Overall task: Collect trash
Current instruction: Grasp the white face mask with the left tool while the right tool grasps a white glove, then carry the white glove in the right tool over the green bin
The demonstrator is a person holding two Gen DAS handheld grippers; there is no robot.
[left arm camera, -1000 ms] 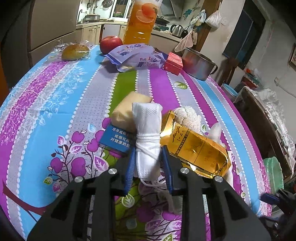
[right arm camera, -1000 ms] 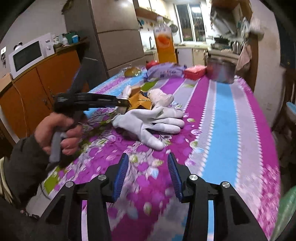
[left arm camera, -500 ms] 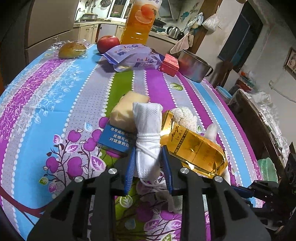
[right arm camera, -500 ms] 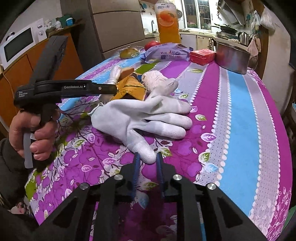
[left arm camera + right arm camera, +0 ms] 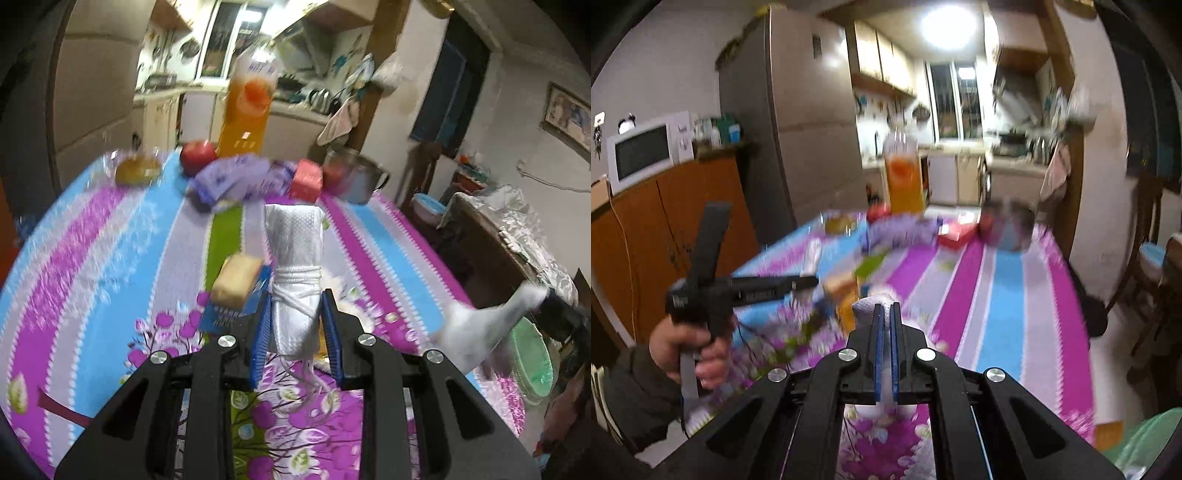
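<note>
Trash here means two white items, one in each gripper. The rolled face mask (image 5: 295,258), bound round its middle with its own white cord, stands upright between the blue pads of the left gripper (image 5: 295,328), which is clamped on its lower half; loose cord ends trail down below the jaws. The mask is clear of the striped floral tablecloth (image 5: 110,240). Just left of the left gripper's tips, a yellow sponge-like block (image 5: 236,282) sits on a blue packet (image 5: 229,314); something gold shows just beyond the right pad, mostly hidden. Far ahead of the tips stand a red apple (image 5: 197,157), a wrapped bun (image 5: 138,170), a purple packet (image 5: 240,181), a red box (image 5: 306,180), a steel pot (image 5: 356,181) and a tall orange drink bottle (image 5: 249,107).

The white glove (image 5: 866,306) is pinched in the right gripper (image 5: 885,314), whose pads are pressed together on a fold of it; part of the glove bulges above the tips and part hangs below the jaws. In the left wrist view the same glove (image 5: 480,325) hangs in the air, off to the right of the left gripper, above the table edge. A hand (image 5: 690,347) in a dark sleeve holds the left gripper's handle, to the left of the right tips.
</note>
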